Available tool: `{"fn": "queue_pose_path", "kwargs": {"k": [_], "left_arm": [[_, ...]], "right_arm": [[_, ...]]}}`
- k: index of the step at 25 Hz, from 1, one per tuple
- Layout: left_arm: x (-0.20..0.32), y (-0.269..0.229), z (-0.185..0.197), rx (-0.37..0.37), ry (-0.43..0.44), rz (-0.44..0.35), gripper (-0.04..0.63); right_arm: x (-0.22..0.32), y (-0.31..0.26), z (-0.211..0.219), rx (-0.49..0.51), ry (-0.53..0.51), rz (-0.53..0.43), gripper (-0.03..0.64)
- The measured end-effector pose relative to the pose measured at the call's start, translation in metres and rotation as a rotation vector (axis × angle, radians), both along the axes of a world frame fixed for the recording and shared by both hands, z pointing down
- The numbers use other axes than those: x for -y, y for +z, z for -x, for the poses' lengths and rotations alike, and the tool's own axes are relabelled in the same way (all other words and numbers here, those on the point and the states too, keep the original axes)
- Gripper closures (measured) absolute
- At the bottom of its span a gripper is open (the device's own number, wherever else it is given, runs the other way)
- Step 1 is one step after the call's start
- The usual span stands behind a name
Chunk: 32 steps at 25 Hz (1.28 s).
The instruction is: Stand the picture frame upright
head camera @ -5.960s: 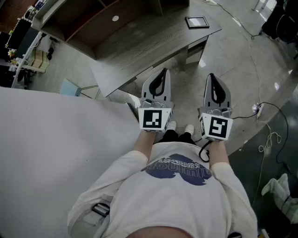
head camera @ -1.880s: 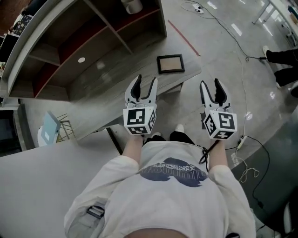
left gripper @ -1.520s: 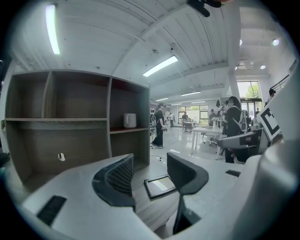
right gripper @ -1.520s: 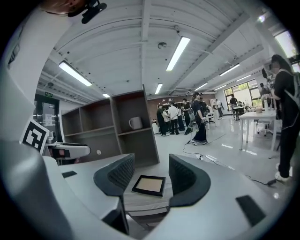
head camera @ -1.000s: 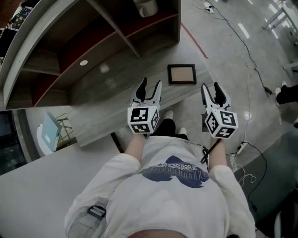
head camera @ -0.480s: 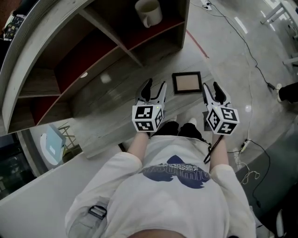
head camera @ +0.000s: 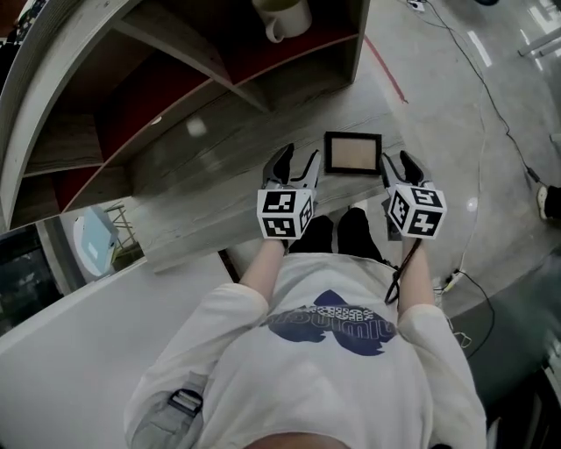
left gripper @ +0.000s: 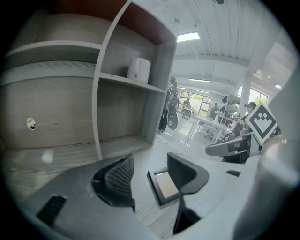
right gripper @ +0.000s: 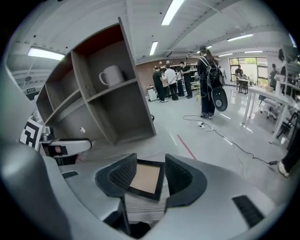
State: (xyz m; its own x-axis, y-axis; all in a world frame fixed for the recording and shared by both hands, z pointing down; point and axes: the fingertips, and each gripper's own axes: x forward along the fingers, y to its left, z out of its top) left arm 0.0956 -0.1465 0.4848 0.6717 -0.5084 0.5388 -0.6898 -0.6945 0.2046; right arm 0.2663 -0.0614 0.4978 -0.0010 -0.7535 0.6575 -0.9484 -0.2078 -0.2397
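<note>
grey tabletop (head camera: 219,175), frame (head camera: 352,153) lying flat. left tongs (head camera: 296,160) apart, empty; right tongs (head camera: 397,163) wide, just narrowing, frame ahead ungripped. best pinch one edge, tilt slowly.

A picture frame (head camera: 352,153) lies flat on the desk (head camera: 219,180), near its right end and front edge; behind it, a mug (head camera: 282,16) stands in the shelf unit's (head camera: 197,63) right-hand column.
</note>
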Motion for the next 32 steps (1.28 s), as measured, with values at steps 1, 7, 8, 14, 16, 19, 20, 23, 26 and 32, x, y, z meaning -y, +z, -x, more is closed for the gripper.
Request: {"fn": "queue_pose_path", "kwargs": {"k": [1, 7, 8, 14, 16, 19, 20, 23, 26, 32], "left_arm": [[-0.001, 0.006, -0.004, 0.011, -0.005, 0.006, 0.385], [-0.013, 0.057, -0.031, 0.116, 0.023, 0.079, 0.385], [-0.014, 0.065, -0.033, 0.134, 0.019, 0.090, 0.385], [-0.020, 0.102, -0.043, 0.214, -0.019, 0.164, 0.385], [-0.023, 0.112, -0.046, 0.229, -0.022, 0.187, 0.385], [-0.024, 0.122, -0.048, 0.240, -0.044, 0.213, 0.385], [-0.023, 0.124, -0.049, 0.243, -0.051, 0.218, 0.385], [-0.023, 0.131, -0.051, 0.257, -0.057, 0.233, 0.385], [-0.023, 0.138, -0.051, 0.274, -0.069, 0.251, 0.385], [-0.021, 0.146, -0.052, 0.280, -0.085, 0.284, 0.393]], "right_arm": [[0.001, 0.010, -0.001, 0.013, -0.012, 0.024, 0.433], [0.010, 0.063, -0.004, 0.078, -0.091, 0.166, 0.433], [0.012, 0.069, -0.004, 0.081, -0.103, 0.181, 0.433], [0.017, 0.094, -0.004, 0.104, -0.138, 0.243, 0.449], [0.017, 0.102, -0.004, 0.108, -0.144, 0.265, 0.453], [0.018, 0.109, -0.004, 0.105, -0.153, 0.281, 0.454], [0.019, 0.111, -0.004, 0.104, -0.155, 0.283, 0.456], [0.019, 0.117, -0.005, 0.106, -0.160, 0.295, 0.457], [0.018, 0.122, -0.004, 0.115, -0.161, 0.307, 0.460], [0.017, 0.130, -0.003, 0.119, -0.155, 0.331, 0.465]]}}
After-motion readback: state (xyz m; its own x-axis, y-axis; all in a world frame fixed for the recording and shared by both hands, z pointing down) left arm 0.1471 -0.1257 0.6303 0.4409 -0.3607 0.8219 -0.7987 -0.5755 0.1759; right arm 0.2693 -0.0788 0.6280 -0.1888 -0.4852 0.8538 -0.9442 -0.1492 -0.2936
